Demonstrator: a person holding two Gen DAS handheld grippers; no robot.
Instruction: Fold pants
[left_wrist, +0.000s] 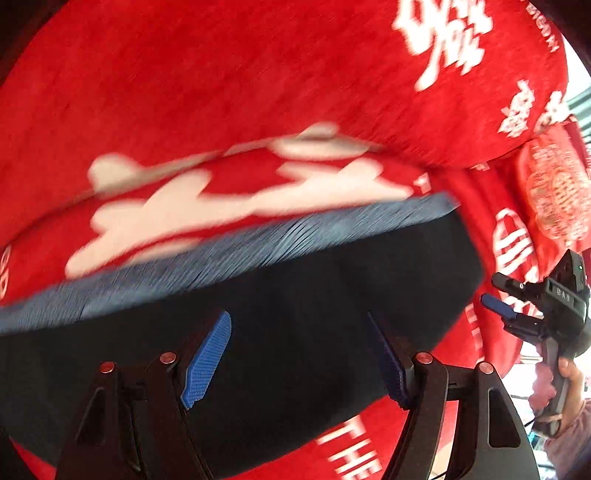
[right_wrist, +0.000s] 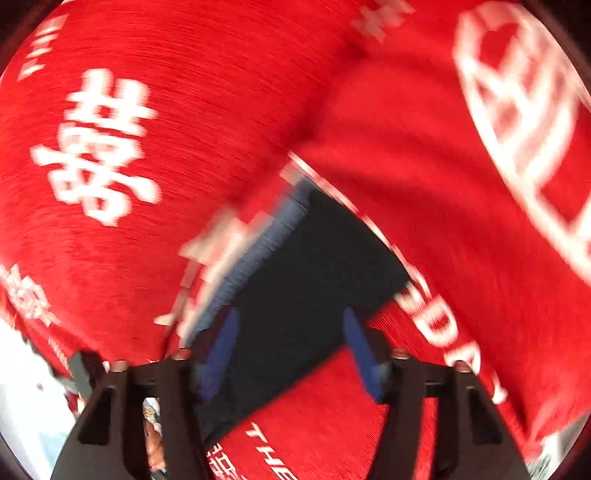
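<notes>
Dark navy pants lie on a red cloth printed with white characters. A lighter blue ribbed band runs along their far edge. My left gripper is open just above the dark fabric, blue pads spread wide and empty. In the right wrist view the pants narrow to a corner between my right gripper's open fingers; it holds nothing. The right gripper also shows at the left view's right edge, open, held by a hand. Both views are motion-blurred.
The red cloth covers nearly all of both views, with folds and white lettering. A bright pale area lies past its edge at lower left of the right wrist view.
</notes>
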